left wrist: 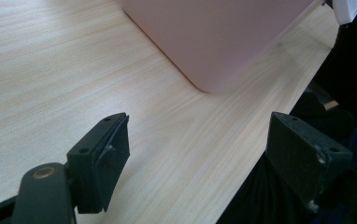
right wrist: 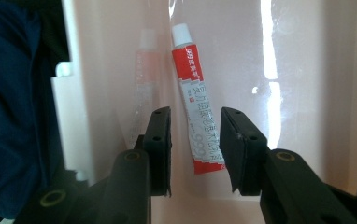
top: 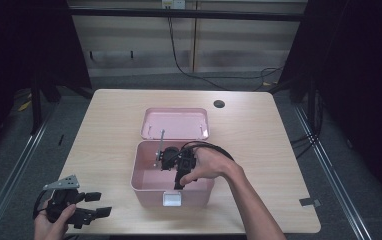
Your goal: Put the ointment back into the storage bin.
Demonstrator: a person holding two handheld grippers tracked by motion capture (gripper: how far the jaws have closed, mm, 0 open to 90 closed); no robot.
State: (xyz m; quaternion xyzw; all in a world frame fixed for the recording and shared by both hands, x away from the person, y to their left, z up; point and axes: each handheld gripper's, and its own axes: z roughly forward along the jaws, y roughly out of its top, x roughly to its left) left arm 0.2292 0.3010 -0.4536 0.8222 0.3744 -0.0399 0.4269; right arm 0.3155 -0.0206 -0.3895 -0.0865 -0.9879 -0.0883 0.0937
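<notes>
An open pink box (top: pixel 141 182) stands mid-table, its lid (top: pixel 175 124) folded back behind it. On the box floor lies a red and white tube (right wrist: pixel 197 107) with a white cap. My right gripper (top: pixel 171 159) reaches down into the box. In the right gripper view the right gripper (right wrist: pixel 196 114) is open, one jaw on each side of the tube's lower half, a sliver of gap showing at the left jaw. My left gripper (top: pixel 100 204) is held at the table's front left edge, wide open and holding nothing; in its own view the left gripper (left wrist: pixel 200 121) faces the box wall (left wrist: pixel 223 37).
A white latch (top: pixel 172 200) sits on the box's front wall. A thin metal stay (top: pixel 160 145) links box and lid. A round cable hole (top: pixel 219 104) lies near the table's far edge. Bare wood (top: pixel 104 130) surrounds the box; dark floor lies beyond the table edges.
</notes>
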